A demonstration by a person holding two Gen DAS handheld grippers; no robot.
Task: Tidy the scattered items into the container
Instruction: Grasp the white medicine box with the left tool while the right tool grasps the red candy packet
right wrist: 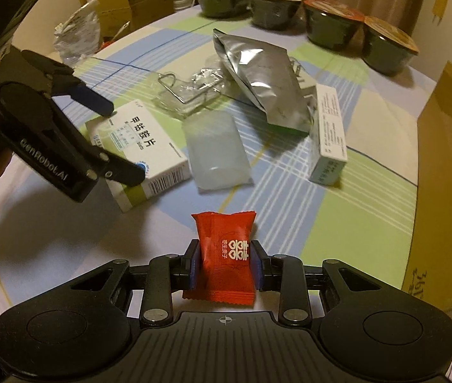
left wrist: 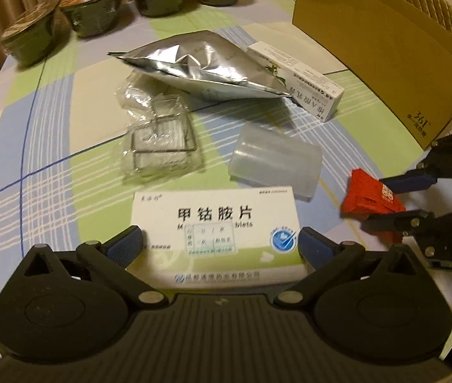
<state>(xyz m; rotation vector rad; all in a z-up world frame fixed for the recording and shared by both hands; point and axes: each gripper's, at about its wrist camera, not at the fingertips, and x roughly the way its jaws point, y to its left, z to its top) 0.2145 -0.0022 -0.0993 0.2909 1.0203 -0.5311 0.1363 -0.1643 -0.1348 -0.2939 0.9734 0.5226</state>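
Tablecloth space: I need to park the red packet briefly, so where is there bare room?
Bare cloth lies ahead of the red packet, between the clear cup and the cardboard box. More lies behind the silver pouch, before the bowls. The middle is crowded around the medicine box.

Right tool (right wrist: 226, 266) grips red candy packet (right wrist: 224, 255).

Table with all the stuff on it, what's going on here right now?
A person is tidying with a tool in each hand. The right tool is shut on a red candy packet. The left tool is open with its fingers either side of a white medicine box lying on the table. A foil pouch, a translucent plastic cup and a long white carton lie scattered beside the cardboard box.
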